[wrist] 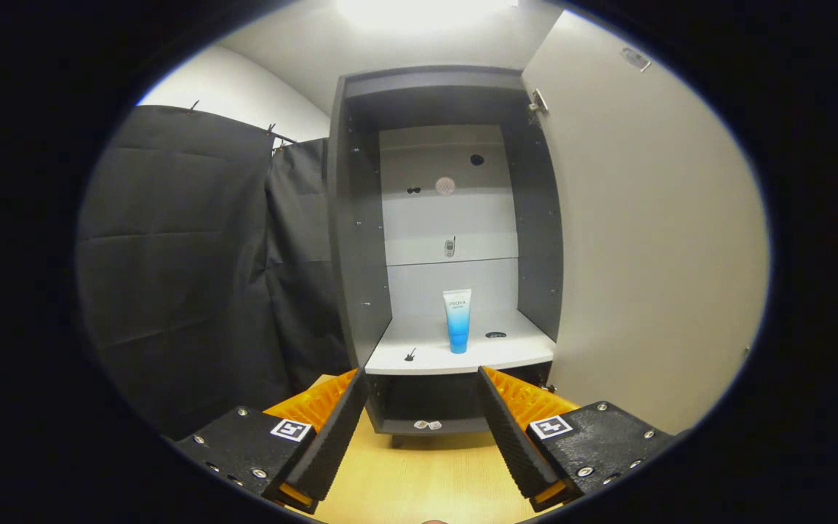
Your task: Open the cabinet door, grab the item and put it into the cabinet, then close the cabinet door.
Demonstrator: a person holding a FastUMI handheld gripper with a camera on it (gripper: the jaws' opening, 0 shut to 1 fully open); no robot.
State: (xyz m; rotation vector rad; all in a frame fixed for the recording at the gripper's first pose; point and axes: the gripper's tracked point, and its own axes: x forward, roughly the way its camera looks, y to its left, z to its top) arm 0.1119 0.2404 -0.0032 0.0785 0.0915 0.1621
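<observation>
A grey cabinet [361, 240] stands ahead with its door [644, 240] swung wide open on the right. A blue and white tube [457, 320] stands upright on the cabinet's white shelf [419, 353], beyond my fingers. My gripper [423, 382] is open, with nothing between its fingers. The fingertips sit just in front of the shelf's front edge, one to each side of the tube's line.
Black cloth [193, 269] hangs to the left of the cabinet. A light wooden tabletop [419, 480] lies below the fingers. A lower compartment [430, 407] opens under the shelf. Small dark marks lie on the shelf near the tube.
</observation>
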